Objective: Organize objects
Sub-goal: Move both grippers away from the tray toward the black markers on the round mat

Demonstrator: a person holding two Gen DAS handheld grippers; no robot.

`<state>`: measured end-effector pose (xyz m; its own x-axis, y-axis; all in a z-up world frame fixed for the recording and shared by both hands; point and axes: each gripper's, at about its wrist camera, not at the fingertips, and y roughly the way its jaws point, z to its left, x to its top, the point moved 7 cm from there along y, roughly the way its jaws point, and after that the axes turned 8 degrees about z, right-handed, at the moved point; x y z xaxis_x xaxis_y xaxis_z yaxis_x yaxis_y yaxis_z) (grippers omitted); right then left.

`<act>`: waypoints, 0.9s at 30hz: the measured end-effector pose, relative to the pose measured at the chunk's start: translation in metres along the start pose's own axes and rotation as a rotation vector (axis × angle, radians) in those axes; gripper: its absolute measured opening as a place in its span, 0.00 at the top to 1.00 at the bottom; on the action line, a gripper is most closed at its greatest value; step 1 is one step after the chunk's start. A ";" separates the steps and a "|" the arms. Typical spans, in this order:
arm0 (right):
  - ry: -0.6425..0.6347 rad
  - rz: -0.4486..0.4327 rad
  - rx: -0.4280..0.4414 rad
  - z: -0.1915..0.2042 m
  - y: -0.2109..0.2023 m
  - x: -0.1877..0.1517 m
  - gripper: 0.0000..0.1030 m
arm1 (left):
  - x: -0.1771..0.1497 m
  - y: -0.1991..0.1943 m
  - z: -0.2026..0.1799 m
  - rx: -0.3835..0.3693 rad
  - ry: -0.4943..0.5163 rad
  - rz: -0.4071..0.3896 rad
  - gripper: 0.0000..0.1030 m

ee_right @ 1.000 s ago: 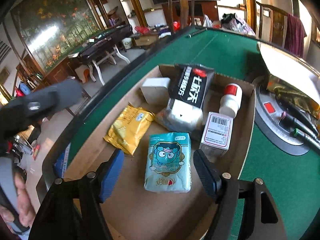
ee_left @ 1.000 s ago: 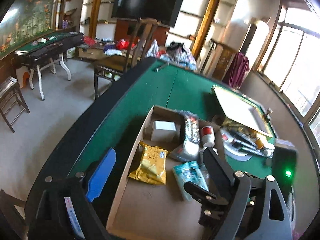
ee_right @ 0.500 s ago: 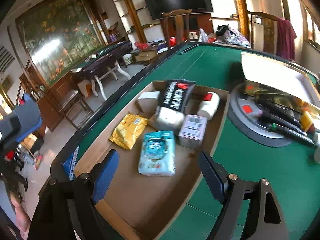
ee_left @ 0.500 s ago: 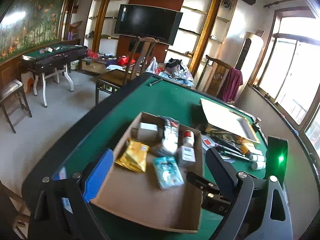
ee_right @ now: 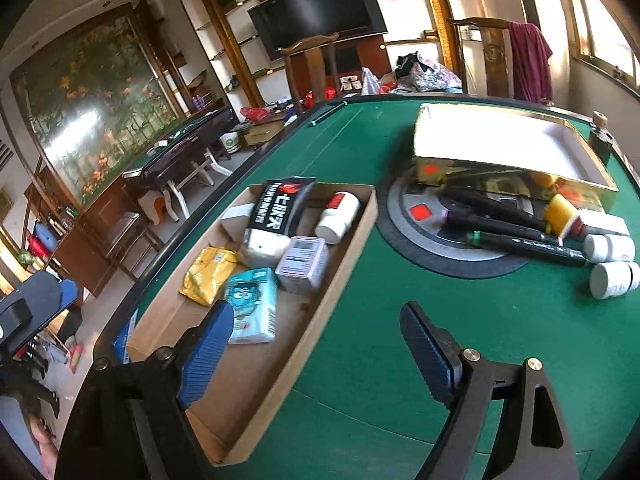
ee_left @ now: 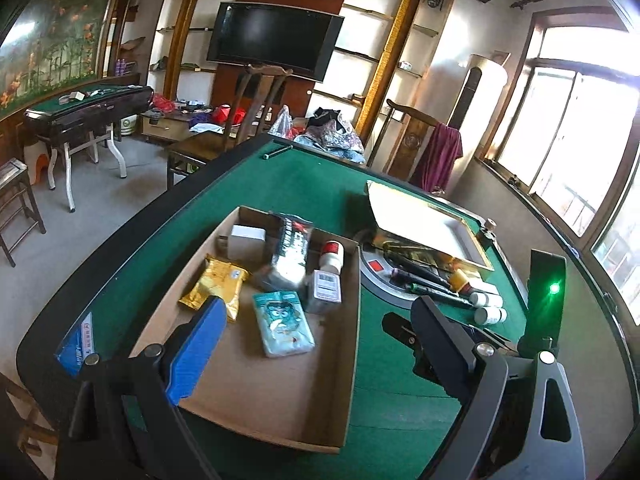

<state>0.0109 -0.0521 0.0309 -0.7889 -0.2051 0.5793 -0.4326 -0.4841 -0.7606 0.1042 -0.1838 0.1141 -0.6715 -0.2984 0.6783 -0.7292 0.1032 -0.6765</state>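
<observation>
I have both tongs spread wide and empty; the left gripper [ee_left: 316,336] hangs over the near end of the shallow brown cardboard tray [ee_left: 348,360]; the right gripper's [ee_right: 316,344] jaws have just been opening, nothing between them, straddling the tray's right wall. On the green felt table [ee_right: 400,340], the tray holds a light blue cartoon-printed packet [ee_right: 252,304] at mid-floor; a yellow foil sachet [ee_right: 208,276] by its left wall; a black-and-white snack bag [ee_right: 276,220], a white barcoded box [ee_right: 300,266] and a white red-capped bottle [ee_right: 338,216] toward its far end.
</observation>
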 end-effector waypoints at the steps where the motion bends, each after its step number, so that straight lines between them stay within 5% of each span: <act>1: 0.003 -0.004 -0.004 -0.003 -0.001 0.000 0.13 | -0.001 0.000 -0.002 -0.005 0.002 0.002 0.10; 27: 0.150 -0.080 -0.101 -0.108 -0.032 0.004 0.13 | -0.030 0.055 -0.062 -0.087 0.062 0.147 0.10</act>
<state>-0.0249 0.0546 0.0261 -0.8035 -0.0366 0.5941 -0.5317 -0.4045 -0.7440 0.0761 -0.1103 0.0749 -0.7768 -0.2157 0.5917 -0.6292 0.2237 -0.7444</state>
